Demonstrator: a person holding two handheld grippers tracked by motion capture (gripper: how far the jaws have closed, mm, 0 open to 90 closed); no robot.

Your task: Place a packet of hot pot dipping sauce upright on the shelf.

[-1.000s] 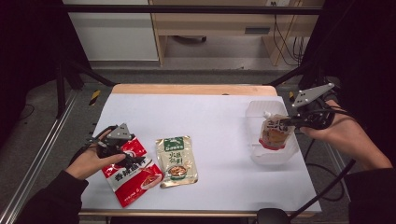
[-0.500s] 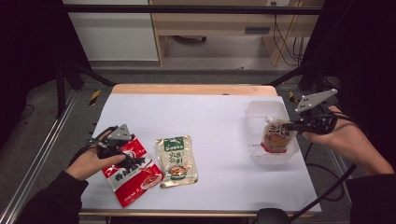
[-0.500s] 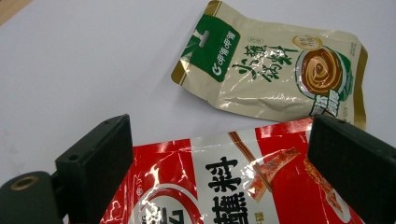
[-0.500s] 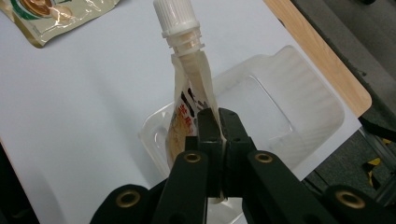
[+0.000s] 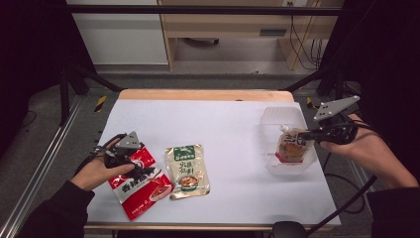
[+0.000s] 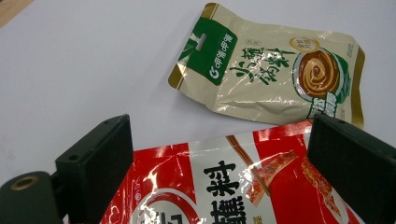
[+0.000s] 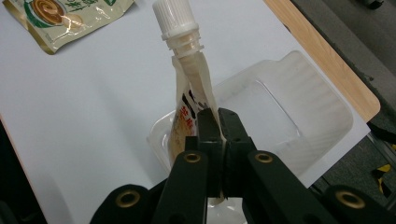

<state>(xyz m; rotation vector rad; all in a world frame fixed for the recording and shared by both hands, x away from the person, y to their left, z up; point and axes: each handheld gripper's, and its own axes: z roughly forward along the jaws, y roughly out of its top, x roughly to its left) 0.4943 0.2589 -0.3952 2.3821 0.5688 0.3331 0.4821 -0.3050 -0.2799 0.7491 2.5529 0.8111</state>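
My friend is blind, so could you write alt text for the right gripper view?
A black claw pinches a spouted sauce pouch with a white cap, holding it above a clear plastic tray on a white table. A beige packet lies at the top left corner.

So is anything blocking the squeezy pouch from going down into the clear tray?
No, nothing visible. The right gripper pinches the spouted pouch right over the clear tray, and the tray's hollow looks empty under it.
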